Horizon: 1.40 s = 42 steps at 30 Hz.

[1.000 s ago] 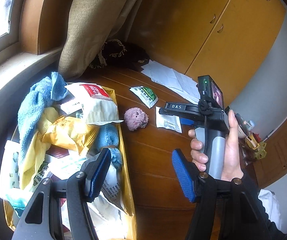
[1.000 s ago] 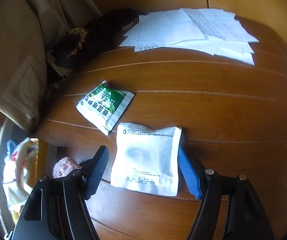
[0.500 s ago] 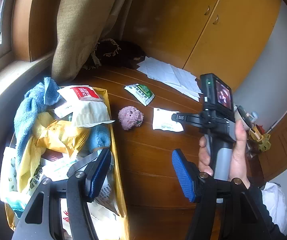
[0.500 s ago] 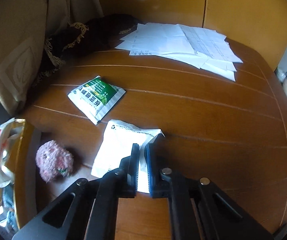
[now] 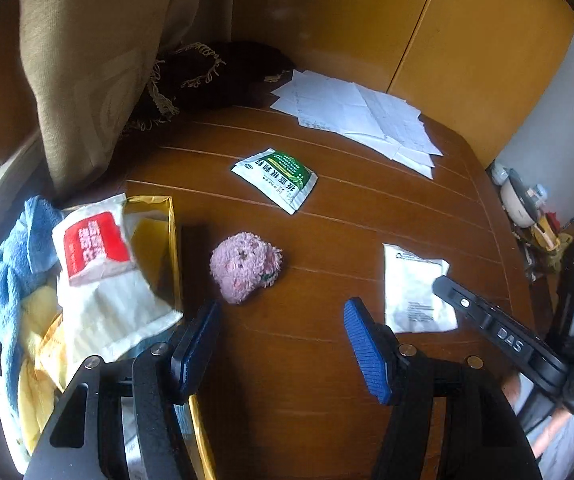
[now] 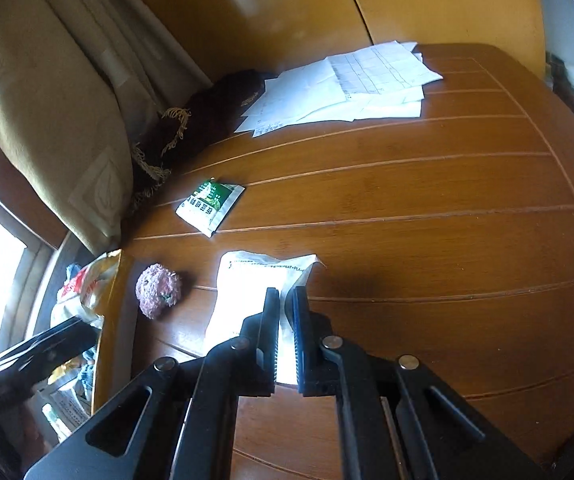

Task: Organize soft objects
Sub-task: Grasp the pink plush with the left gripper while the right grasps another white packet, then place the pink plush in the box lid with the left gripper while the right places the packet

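Right gripper (image 6: 285, 308): jaws pressed together on the near edge of the white sachet (image 6: 247, 292); the packet's far corner curls up, and the packet seems lifted a little off the wood, though the glare on it makes that hard to judge.
Left gripper (image 5: 287, 340): jaws spread wide with nothing between them, above bare table just on the near side of the pink ball.
White sachet, from the left camera (image 5: 413, 288): right of the left gripper's right finger, its lower right part behind the right gripper's black body.
Pink fuzzy ball (image 5: 245, 266): lying on the wooden table (image 5: 367, 208), just beside the yellow box, apart from both grippers.
Green and white sachet (image 5: 275, 178): flat on the table beyond the ball, well apart from the tools.
Yellow box (image 5: 173, 240): at the table's left edge, heaped with soft things, among them a blue towel (image 5: 15, 264), a white pouch with a red label (image 5: 95, 256) and yellow cloth.
Loose papers (image 5: 359, 116): fanned out at the far side, near the cupboard doors.
Dark fringed cloth (image 5: 207, 72): bunched in the far corner beside the curtain (image 5: 87, 60).
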Tool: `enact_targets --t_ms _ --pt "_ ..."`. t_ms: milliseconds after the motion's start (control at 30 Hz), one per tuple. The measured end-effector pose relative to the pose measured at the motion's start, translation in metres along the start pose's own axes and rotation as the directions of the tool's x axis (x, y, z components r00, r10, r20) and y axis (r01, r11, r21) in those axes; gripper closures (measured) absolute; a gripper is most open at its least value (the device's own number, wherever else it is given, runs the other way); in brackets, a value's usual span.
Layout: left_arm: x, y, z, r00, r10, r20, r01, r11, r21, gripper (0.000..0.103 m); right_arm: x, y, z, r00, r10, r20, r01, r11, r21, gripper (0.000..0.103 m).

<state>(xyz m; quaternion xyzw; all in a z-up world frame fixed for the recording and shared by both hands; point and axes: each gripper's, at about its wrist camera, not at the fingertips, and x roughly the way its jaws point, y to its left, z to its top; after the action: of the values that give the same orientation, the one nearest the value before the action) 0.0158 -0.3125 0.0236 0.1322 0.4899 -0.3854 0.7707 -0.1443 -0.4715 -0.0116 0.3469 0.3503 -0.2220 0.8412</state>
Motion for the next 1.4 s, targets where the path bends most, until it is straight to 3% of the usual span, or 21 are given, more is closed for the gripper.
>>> enact_targets --t_ms 167,333,367,400,433,567,767,900,1233,1400 --pt "0.043 -0.002 0.027 0.993 0.089 -0.074 -0.087 0.996 0.029 0.036 -0.001 -0.015 -0.002 0.999 0.041 -0.017 -0.040 0.998 0.058 0.097" --pt "0.079 0.001 0.038 0.973 0.187 -0.133 -0.183 0.982 0.041 0.036 -0.006 -0.018 -0.004 0.997 0.068 -0.021 -0.066 0.995 0.070 0.096" --pt "0.085 0.004 0.039 0.969 0.190 -0.158 -0.188 0.982 0.026 0.037 -0.008 -0.017 -0.004 0.997 0.075 -0.016 -0.073 0.995 0.068 0.096" --pt "0.088 0.007 0.039 0.968 0.188 -0.167 -0.190 0.982 0.009 0.047 -0.009 -0.017 -0.005 0.997 0.074 -0.010 -0.073 0.995 0.062 0.096" --pt "0.089 0.009 0.037 0.967 0.187 -0.172 -0.191 0.982 -0.008 0.050 -0.009 -0.016 -0.005 0.998 0.068 -0.006 -0.067 0.996 0.058 0.096" --pt "0.082 0.010 0.031 0.973 0.163 -0.162 -0.169 0.985 -0.026 0.055 -0.005 -0.020 -0.005 0.997 0.072 -0.021 -0.070 0.995 0.075 0.096" --pt "0.044 0.008 0.005 0.992 0.032 -0.119 -0.040 0.997 -0.065 0.056 -0.002 -0.013 -0.008 0.996 0.087 -0.022 -0.086 0.996 0.040 0.096" --pt "-0.002 0.008 -0.021 0.998 -0.054 -0.034 0.052 0.997 -0.054 0.056 0.003 -0.011 -0.009 0.991 0.128 -0.037 -0.127 0.992 0.025 0.096" --pt "-0.106 0.093 -0.075 0.981 -0.068 0.180 0.110 0.967 -0.230 0.056 -0.022 0.042 -0.030 0.974 0.227 -0.021 -0.228 0.965 -0.131 0.096" --pt "-0.125 0.130 -0.090 0.976 -0.024 0.217 0.087 0.954 -0.287 0.056 -0.032 0.095 -0.052 0.958 0.282 -0.046 -0.284 0.929 -0.237 0.096"
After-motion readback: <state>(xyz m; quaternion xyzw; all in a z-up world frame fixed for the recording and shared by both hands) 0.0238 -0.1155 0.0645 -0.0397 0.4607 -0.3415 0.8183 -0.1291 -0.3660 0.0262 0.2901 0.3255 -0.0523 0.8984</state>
